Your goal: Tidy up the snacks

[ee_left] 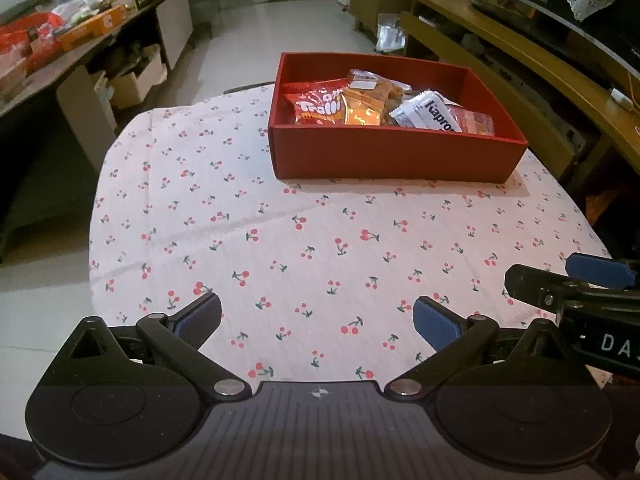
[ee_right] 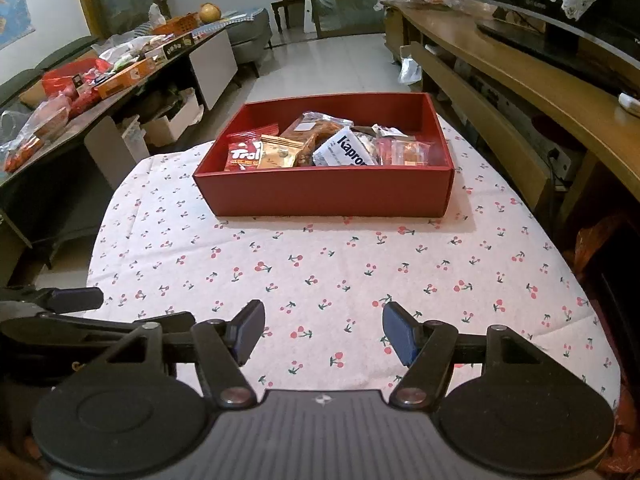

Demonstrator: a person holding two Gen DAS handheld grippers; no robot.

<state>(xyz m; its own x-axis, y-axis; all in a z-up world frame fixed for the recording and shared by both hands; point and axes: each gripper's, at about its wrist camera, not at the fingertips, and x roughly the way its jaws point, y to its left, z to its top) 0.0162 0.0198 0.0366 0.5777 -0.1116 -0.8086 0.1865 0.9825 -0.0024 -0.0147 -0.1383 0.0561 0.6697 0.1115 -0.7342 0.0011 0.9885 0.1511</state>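
Note:
A red box [ee_left: 396, 156] [ee_right: 328, 192] stands at the far side of a table with a cherry-print cloth [ee_left: 280, 240] [ee_right: 320, 272]. Several snack packs lie in it: a red Trolli bag [ee_left: 316, 108] [ee_right: 242, 156], a gold pack [ee_left: 362, 108] [ee_right: 278, 152] and a white Kapron pack [ee_left: 426, 114] [ee_right: 344, 150]. My left gripper [ee_left: 318, 320] is open and empty over the near cloth. My right gripper [ee_right: 324, 334] is open and empty beside it, and also shows in the left wrist view [ee_left: 568, 276].
A long side table [ee_right: 132, 80] cluttered with boxes and bags runs along the left. A wooden bench and TV cabinet [ee_right: 520, 80] run along the right. Tiled floor lies beyond the table.

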